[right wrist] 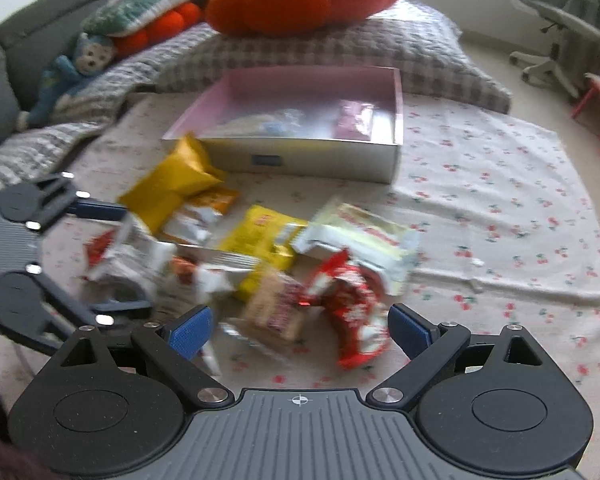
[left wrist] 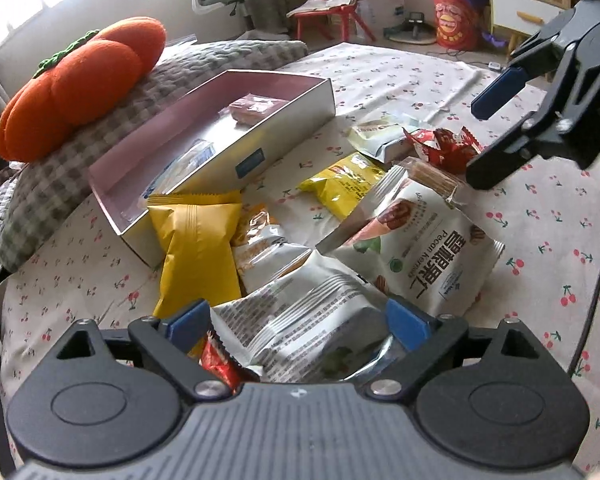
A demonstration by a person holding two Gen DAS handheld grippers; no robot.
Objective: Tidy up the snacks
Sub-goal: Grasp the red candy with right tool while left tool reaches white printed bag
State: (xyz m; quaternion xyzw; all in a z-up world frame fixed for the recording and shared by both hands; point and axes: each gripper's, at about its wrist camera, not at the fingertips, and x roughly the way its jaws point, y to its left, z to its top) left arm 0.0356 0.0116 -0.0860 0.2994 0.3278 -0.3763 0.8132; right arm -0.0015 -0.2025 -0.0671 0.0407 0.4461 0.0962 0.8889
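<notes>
Snacks [left wrist: 340, 216] lie heaped beside the box [left wrist: 236, 152], left gripper [left wrist: 300, 320] spread wide astride a white packet [left wrist: 300, 320], gripping nothing, right gripper [right wrist: 300, 330] likewise wide and empty

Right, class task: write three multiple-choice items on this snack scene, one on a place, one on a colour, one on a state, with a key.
1. Where does the orange pumpkin cushion sit?
A. on the checked quilt
B. inside the box
C. on the chair

2. What colour is the inside of the box?
A. green
B. pink
C. black

3. How does the left gripper stand?
A. shut on nothing
B. out of view
C. open around a white packet

Key: 1 A, the cushion rests on the quilt behind the box; 2 B, its inner walls are pink; 3 C, the blue pads stand apart either side of the packet.
</notes>
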